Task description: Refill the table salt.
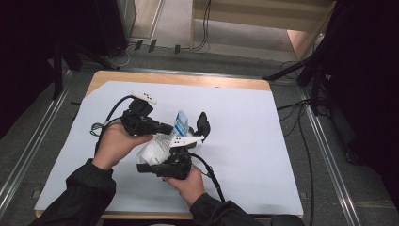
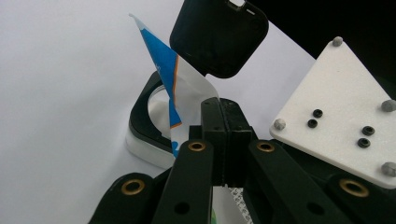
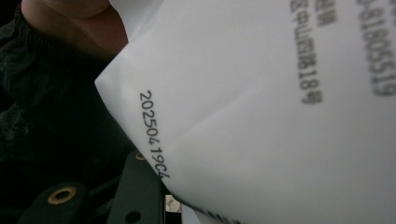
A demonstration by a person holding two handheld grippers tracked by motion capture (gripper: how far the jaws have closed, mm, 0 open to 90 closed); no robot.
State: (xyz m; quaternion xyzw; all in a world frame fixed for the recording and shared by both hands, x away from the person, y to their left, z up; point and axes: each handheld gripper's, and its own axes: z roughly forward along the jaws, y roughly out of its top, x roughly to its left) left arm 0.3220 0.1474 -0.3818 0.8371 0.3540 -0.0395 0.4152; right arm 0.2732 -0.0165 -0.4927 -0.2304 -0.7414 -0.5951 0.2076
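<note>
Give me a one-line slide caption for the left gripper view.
Left tongs shut on a corner of a white-and-blue plastic pouch above the white table.

**Right gripper view: white pouch close to the lens**

A white plastic pouch covers most of the frame, slanting from upper left to lower right. A black stamped code runs along its lower left edge; further printed characters, blurred, sit at the upper right. A faint crease crosses the white surface. Below the pouch, part of a black gripper link with a brass bushing rises from the bottom left. A hand and a dark sleeve lie at the upper left.
</note>
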